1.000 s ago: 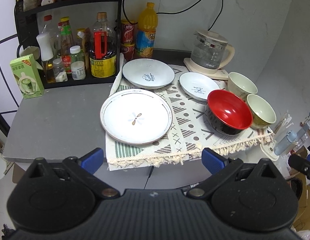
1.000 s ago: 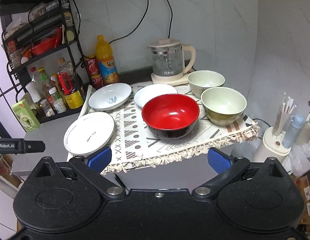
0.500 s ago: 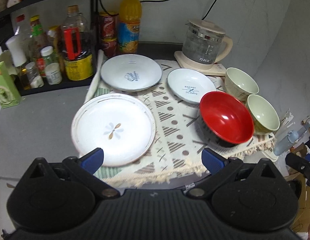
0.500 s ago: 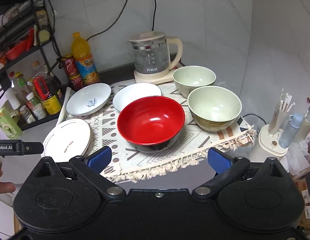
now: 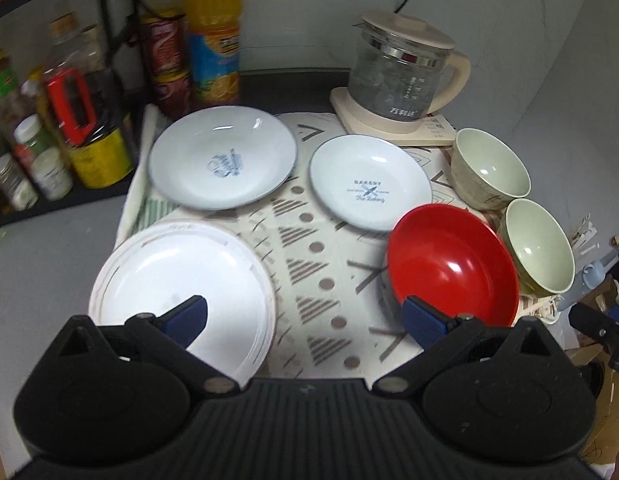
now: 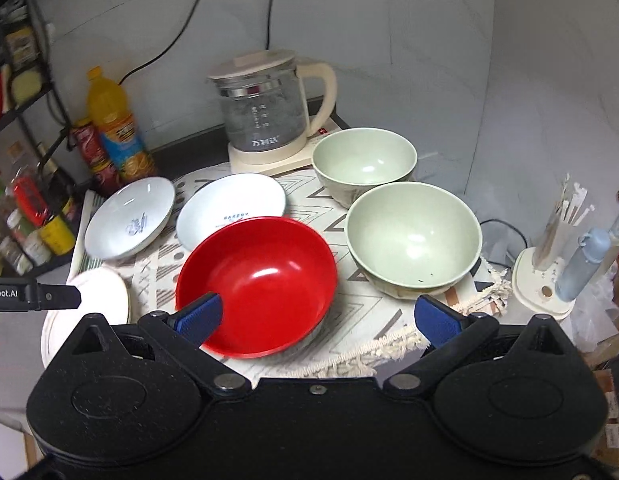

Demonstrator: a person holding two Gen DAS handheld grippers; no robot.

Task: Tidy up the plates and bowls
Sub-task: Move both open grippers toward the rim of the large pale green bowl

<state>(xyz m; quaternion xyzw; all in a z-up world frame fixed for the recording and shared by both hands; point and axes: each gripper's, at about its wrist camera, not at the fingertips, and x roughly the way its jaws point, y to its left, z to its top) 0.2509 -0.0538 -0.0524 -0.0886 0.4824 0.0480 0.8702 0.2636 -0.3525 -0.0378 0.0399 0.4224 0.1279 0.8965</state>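
On a patterned, fringed cloth (image 5: 309, 264) over the dark counter lie three plates and three bowls. Seen from the left wrist camera, the large white plate (image 5: 181, 272) sits at about 8 o'clock on the cloth, its near edge under the left gripper (image 5: 305, 318), whose blue-padded fingers (image 5: 187, 318) stand wide apart and hold nothing; one pad hangs over this plate, the other over the near rim of the red bowl (image 5: 449, 264). A pale blue-rimmed plate with a printed logo (image 5: 223, 158) lies at 11 o'clock, and a smaller white plate with blue lettering (image 5: 369, 184) sits just beside it toward the centre, its near edge touching or tucked behind the red bowl. Two pale green bowls stand at 2 to 3 o'clock: the far green bowl (image 5: 489, 168) and the near green bowl (image 5: 539, 246), close together, the near one just beside the red bowl.

From the right wrist camera, the right gripper (image 6: 317, 316) is likewise spread wide and empty, its left pad above the red bowl's near rim and its right pad over the cloth fringe below the near green bowl. A glass kettle (image 6: 269, 108) on its cream base stands at 12 o'clock behind the bowls, and an orange drink bottle (image 6: 113, 120) stands at 10 o'clock beside the rack of condiment bottles (image 5: 49, 128).
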